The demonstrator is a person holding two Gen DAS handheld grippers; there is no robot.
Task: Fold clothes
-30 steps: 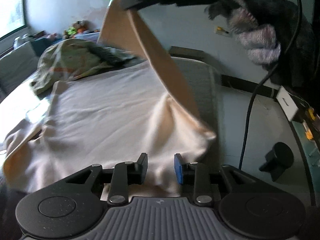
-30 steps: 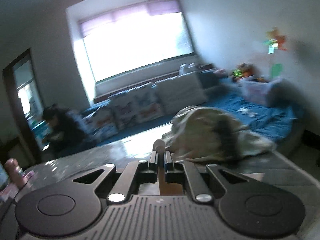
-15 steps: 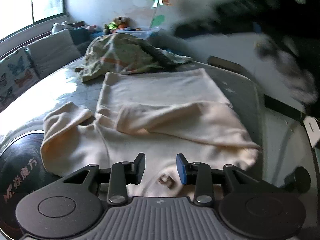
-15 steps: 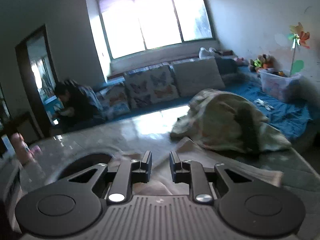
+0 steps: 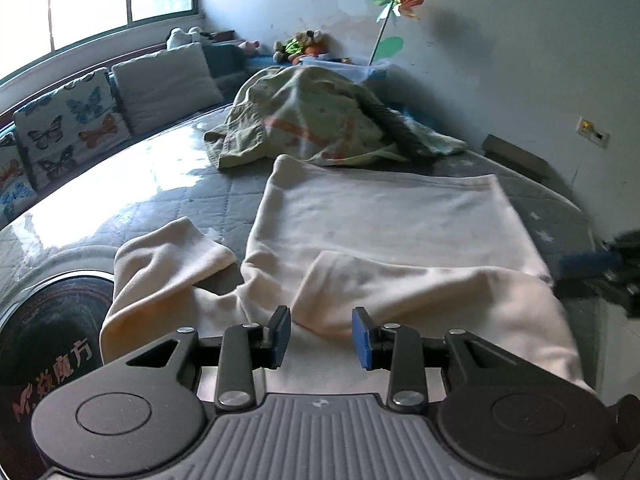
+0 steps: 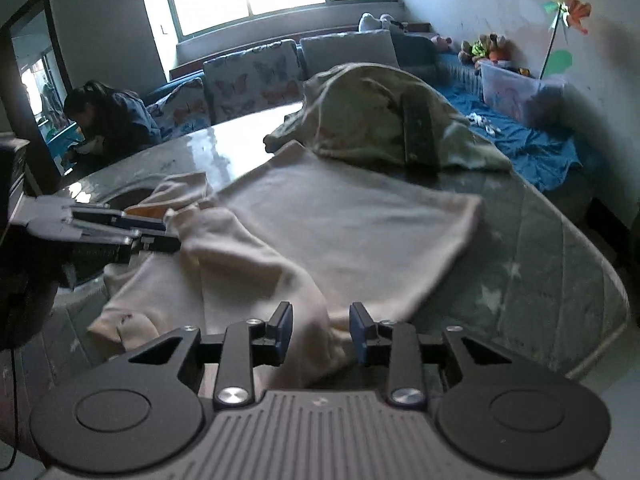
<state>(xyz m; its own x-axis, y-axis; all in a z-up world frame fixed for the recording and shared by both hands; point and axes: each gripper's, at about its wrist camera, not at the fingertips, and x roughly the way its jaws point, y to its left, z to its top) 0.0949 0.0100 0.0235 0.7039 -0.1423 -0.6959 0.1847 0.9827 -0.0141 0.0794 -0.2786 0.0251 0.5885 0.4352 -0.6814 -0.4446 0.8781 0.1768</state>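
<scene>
Wide grey quilted table in a bright sitting room, a heap of greenish laundry at its far end, and nearer, lying flat, a cream top with one sleeve folded across its body and the other sleeve sprawled loose. Left gripper and right gripper both spread wide, holding nothing, just above the near cloth. Likely trouble: soft folded sleeve sliding off, or one finger snagging two layers and dragging the whole top crooked.
</scene>
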